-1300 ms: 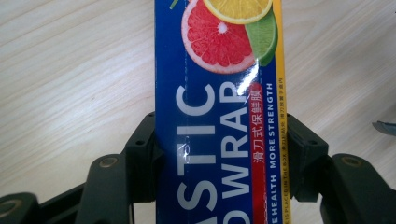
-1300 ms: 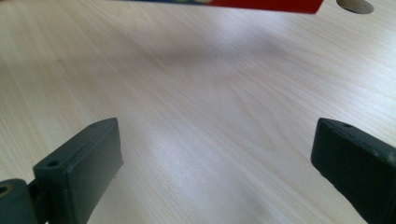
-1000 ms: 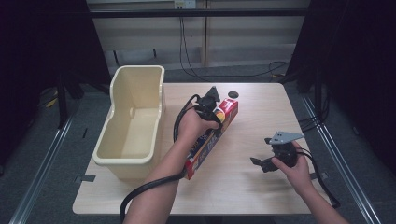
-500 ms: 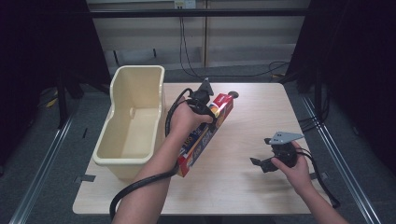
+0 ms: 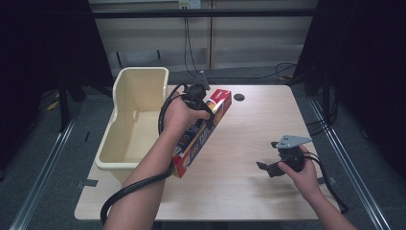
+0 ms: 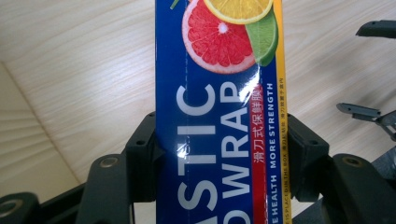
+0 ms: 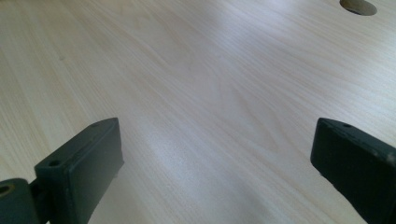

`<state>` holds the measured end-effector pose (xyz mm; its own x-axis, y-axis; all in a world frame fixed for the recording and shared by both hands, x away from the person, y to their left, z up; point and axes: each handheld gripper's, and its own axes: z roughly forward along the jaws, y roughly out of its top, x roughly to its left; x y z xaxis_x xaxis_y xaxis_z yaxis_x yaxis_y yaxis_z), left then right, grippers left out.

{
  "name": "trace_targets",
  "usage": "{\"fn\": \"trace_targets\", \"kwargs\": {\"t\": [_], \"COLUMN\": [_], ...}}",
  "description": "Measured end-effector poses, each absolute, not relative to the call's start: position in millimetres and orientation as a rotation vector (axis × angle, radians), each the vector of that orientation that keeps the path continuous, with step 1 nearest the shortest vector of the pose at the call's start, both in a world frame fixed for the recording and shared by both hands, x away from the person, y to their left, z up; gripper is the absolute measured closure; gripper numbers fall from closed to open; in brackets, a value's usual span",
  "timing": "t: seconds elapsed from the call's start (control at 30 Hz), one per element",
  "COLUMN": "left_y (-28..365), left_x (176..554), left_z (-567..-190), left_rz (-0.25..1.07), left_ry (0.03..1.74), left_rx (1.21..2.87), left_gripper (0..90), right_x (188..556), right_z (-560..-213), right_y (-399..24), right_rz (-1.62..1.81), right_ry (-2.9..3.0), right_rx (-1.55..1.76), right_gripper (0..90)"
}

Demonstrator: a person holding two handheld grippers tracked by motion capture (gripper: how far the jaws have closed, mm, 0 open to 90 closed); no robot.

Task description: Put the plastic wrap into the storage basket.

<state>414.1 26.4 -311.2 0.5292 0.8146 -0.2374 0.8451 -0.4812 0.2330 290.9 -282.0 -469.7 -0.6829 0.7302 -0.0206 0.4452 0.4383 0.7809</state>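
Plastic wrap box (image 6: 219,116) clamped in left gripper (image 6: 219,168), above table (image 5: 249,143).

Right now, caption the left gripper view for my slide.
Left gripper clamps a blue plastic wrap box above the wooden table.

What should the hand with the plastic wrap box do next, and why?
Probably carry the box sideways over the tub and lower it in. The left gripper grips it with both jaws, and the tub sits open right beside it.
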Motion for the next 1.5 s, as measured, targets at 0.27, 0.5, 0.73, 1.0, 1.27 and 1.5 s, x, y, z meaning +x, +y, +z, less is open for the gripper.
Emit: {"fn": "trace_targets", "kwargs": {"t": [0.27,0.5,0.73,1.0,1.27,1.5], "left_y": [39.0,48.1,58.7,71.0,80.2,89.5], "left_x": [413.7,414.6,415.4,415.0,414.3,413.3], "left_z": [-290.9,-278.4,-266.0,-257.1,-248.7,-243.5], "left_rz": [-0.113,-0.091,-0.082,-0.054,-0.056,-0.020], "left_ry": [1.419,1.450,1.489,1.520,1.549,1.584], "left_rx": [2.426,2.412,2.384,2.369,2.347,2.318], "left_gripper": [41.0,41.0,41.0,41.0,41.0,41.0], "right_x": [289.9,289.6,289.3,289.2,289.1,288.9], "right_z": [-468.1,-468.1,-468.1,-468.4,-468.7,-469.1], "right_y": [-282.6,-282.4,-281.7,-281.1,-280.6,-279.9], "right_rz": [1.112,1.114,1.122,1.123,1.112,1.116], "right_ry": [2.325,2.321,2.328,2.332,2.328,2.341], "right_rx": [1.004,1.005,1.005,0.999,1.000,1.000], "right_gripper": [2.1,2.2,2.3,2.4,2.3,2.3]}}
